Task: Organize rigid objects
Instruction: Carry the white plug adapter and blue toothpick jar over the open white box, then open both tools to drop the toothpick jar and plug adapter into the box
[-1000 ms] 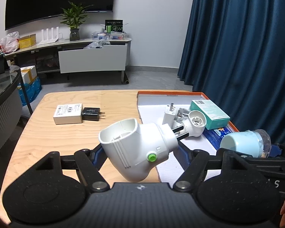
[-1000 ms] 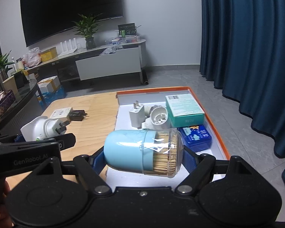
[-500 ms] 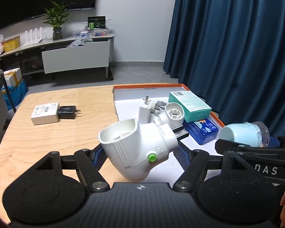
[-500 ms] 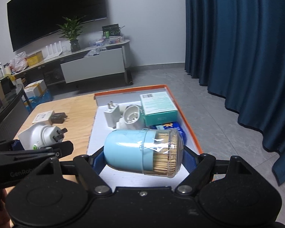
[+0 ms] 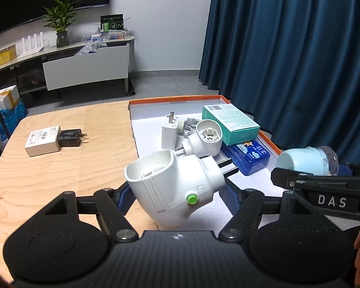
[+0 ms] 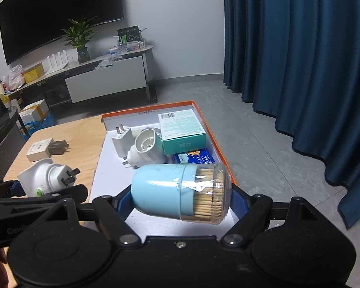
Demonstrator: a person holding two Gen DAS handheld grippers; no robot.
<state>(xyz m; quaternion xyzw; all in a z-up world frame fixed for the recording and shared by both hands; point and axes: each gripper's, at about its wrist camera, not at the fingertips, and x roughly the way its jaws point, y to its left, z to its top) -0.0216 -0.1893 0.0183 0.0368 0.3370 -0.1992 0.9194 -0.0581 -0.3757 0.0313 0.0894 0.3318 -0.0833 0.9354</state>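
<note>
My left gripper point(image 5: 177, 192) is shut on a white plug adapter point(image 5: 172, 187) with a green button, held above the near left edge of the orange-rimmed tray point(image 5: 175, 99). My right gripper point(image 6: 180, 199) is shut on a light blue toothpick jar point(image 6: 180, 192) with a clear cap, lying sideways over the tray's near end. The same jar point(image 5: 307, 160) shows at the right of the left wrist view, and the adapter point(image 6: 45, 175) at the left of the right wrist view. In the tray lie a white charger point(image 5: 169, 134), a second white adapter point(image 5: 204, 141), a teal box point(image 5: 230, 123) and a blue case point(image 5: 249, 157).
On the wooden table point(image 5: 60, 168) left of the tray lie a small white box point(image 5: 43, 140) and a black charger point(image 5: 70, 138). Blue curtains point(image 5: 288, 48) hang to the right. A sideboard with a plant point(image 5: 61, 24) stands at the far wall.
Both grippers have moved to the right, toward and over the tray, each still gripping its object. The tray's contents look nearer and more central now.
</note>
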